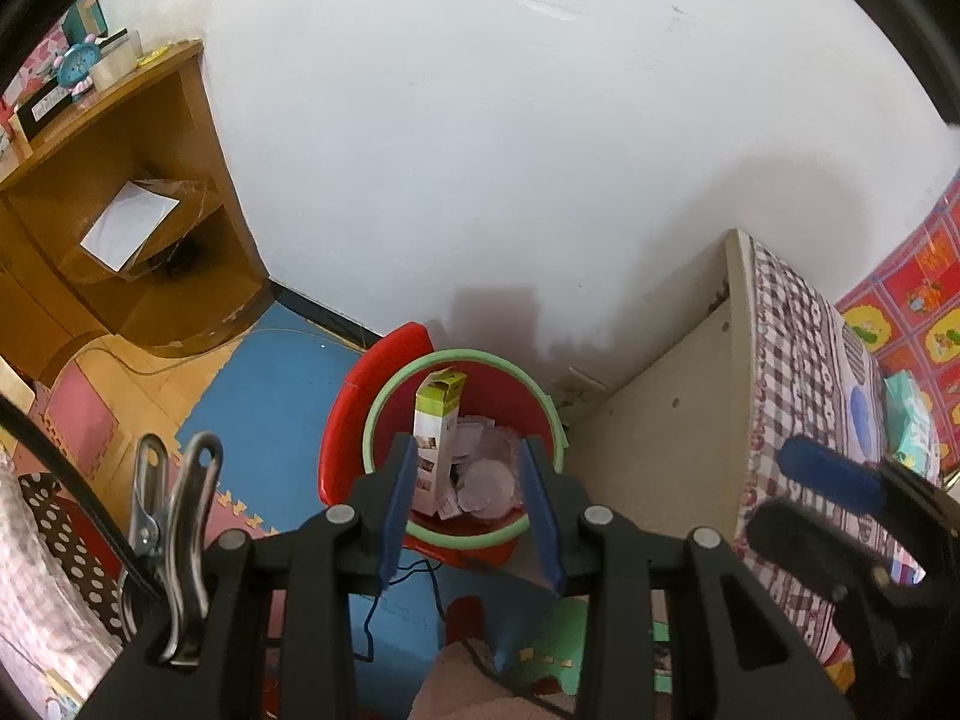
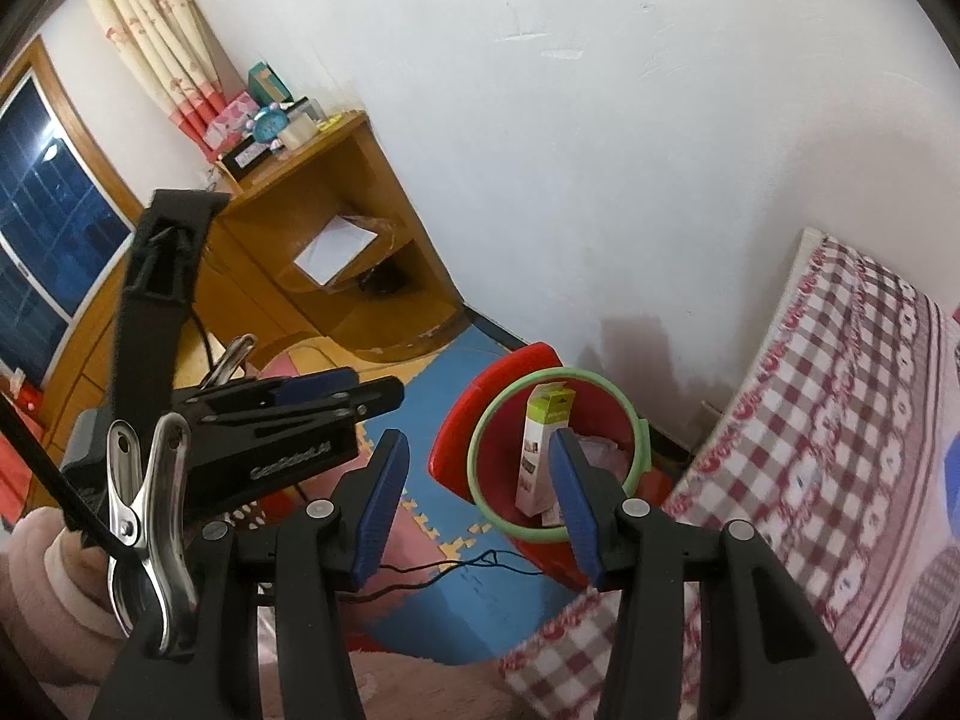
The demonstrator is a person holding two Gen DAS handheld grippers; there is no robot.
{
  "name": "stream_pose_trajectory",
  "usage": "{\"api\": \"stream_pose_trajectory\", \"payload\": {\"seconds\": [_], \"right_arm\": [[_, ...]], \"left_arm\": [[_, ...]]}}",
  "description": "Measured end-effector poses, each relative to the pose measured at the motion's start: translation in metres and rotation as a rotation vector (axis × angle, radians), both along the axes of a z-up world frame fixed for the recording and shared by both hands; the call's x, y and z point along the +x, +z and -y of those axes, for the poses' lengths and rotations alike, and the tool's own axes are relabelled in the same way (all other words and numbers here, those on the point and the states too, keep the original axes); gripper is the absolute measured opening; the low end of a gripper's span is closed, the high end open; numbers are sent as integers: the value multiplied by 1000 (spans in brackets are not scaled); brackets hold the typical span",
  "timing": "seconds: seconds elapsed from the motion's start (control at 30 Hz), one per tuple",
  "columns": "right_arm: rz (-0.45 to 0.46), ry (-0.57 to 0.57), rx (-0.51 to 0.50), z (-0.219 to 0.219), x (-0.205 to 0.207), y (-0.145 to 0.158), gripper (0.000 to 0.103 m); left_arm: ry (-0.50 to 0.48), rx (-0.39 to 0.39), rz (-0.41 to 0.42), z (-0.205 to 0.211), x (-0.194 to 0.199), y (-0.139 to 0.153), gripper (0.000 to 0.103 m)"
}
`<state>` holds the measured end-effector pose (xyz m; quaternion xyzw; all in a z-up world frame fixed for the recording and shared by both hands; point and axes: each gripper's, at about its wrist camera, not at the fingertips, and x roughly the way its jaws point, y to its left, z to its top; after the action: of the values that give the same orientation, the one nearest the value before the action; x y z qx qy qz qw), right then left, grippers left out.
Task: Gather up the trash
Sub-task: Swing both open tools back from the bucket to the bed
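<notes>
A wooden corner shelf [image 1: 114, 228] sits upper left, a checked bedcover [image 2: 840, 420] right; my left gripper [image 1: 471, 510] and right gripper [image 2: 480, 504] hover tilted down over the red bin [image 1: 465, 420], partly open, empty.

You face a plain white wall [image 2: 600, 120] meeting a floor of blue, pink and yellow foam mats [image 2: 444, 384]. At your left stands a wooden corner shelf [image 2: 336, 192], with a white sheet [image 2: 336, 252] on its middle board. Beyond it hangs a cream curtain [image 2: 156, 42] beside a dark window [image 2: 48, 204]. At your right lies a bed with a checked cover [image 2: 840, 420].
</notes>
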<state>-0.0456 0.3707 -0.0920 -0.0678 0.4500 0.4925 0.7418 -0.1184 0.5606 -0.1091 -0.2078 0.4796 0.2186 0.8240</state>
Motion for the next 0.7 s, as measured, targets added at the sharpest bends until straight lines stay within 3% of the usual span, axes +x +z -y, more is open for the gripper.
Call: {"api": "stream_pose_trajectory", "payload": {"seconds": [0.33, 0.7], "right_arm": [[-2, -60, 55, 79, -26, 18, 50], [13, -203, 101, 187, -51, 38, 50]], "left_arm": [[-28, 38, 1, 46, -8, 19, 37], [-114, 61, 40, 134, -23, 52, 37]]}}
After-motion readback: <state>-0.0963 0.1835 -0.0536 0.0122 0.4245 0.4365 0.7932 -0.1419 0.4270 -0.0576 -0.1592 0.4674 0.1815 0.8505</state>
